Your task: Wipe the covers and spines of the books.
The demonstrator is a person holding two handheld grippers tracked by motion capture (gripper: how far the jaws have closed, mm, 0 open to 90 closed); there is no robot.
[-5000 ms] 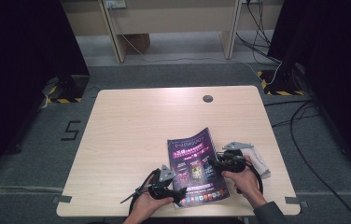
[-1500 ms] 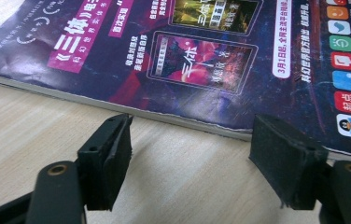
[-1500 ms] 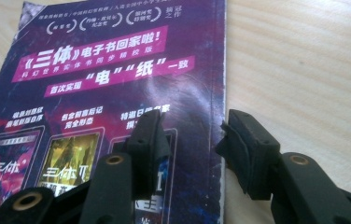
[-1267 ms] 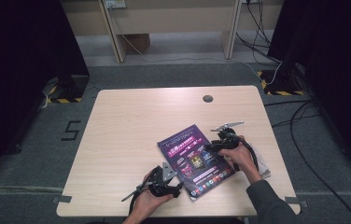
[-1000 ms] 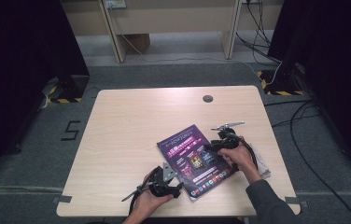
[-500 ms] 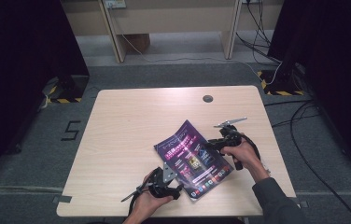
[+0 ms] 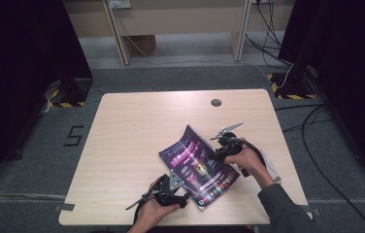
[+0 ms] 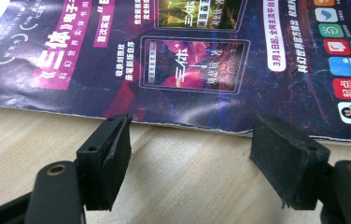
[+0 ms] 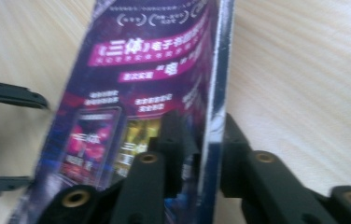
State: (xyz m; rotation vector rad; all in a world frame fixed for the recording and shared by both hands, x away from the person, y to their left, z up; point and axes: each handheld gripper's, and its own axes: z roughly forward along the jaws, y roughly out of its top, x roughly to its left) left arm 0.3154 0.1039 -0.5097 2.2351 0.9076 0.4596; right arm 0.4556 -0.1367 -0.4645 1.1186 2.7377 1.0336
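At the near right of the wooden table (image 7: 137, 126), the right gripper (image 7: 222, 153) pinched a thin, floppy purple magazine (image 7: 197, 165) by its edge, lifting that side, while the left gripper (image 8: 190, 158) waited wide open just beside its near edge.

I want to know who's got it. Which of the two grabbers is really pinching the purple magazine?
The right gripper: its fingers are shut on the magazine's edge, lifting that side. The left gripper is open, beside the cover.

wooden table (image 7: 137, 126) on grey carpet (image 7: 180, 77), dark curtains (image 7: 15, 58)
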